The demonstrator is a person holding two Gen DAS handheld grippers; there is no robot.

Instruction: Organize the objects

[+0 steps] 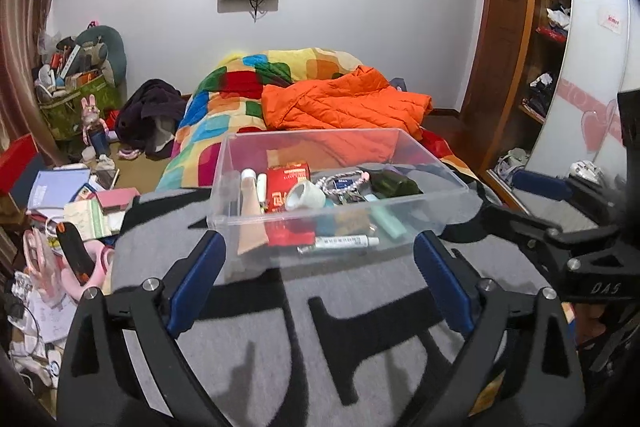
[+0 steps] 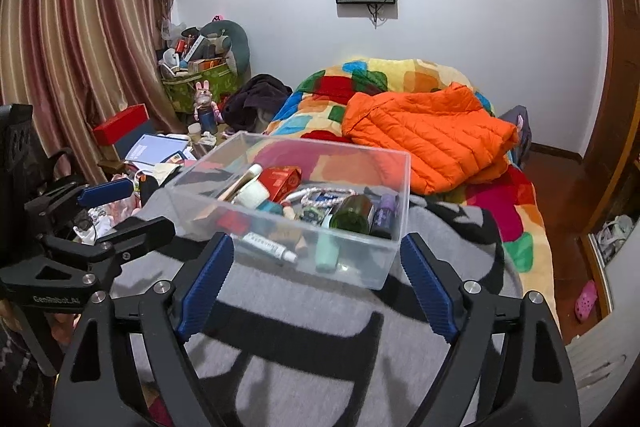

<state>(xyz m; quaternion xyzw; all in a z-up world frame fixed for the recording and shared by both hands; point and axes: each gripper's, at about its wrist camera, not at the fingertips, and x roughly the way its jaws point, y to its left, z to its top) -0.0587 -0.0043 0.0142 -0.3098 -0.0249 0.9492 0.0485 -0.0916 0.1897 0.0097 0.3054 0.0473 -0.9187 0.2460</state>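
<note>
Floor clutter: on the far left, a heap of books, papers and pink things (image 1: 60,227) lies beside the bed.
Left gripper (image 1: 316,279): black frame with blue pads, jaws spread wide with nothing between them, hanging just short of the bin's near wall.
Bin: a clear rectangular plastic bin (image 1: 432,163) sits on a grey blanket with black markings (image 1: 280,347) at the near end of the bed.
Bin contents: a beige tube (image 1: 250,223), a red carton (image 1: 286,187), a roll of tape (image 1: 306,197), a white printed tube (image 1: 344,242), a dark green bottle (image 1: 394,183), all lying loose inside.
Right gripper (image 2: 316,279): same build, jaws also apart and empty, near the bin's front corner, touching nothing.
Behind: an orange quilted puffer jacket (image 2: 432,131) lies on a multicoloured patchwork blanket (image 2: 512,203).
</note>
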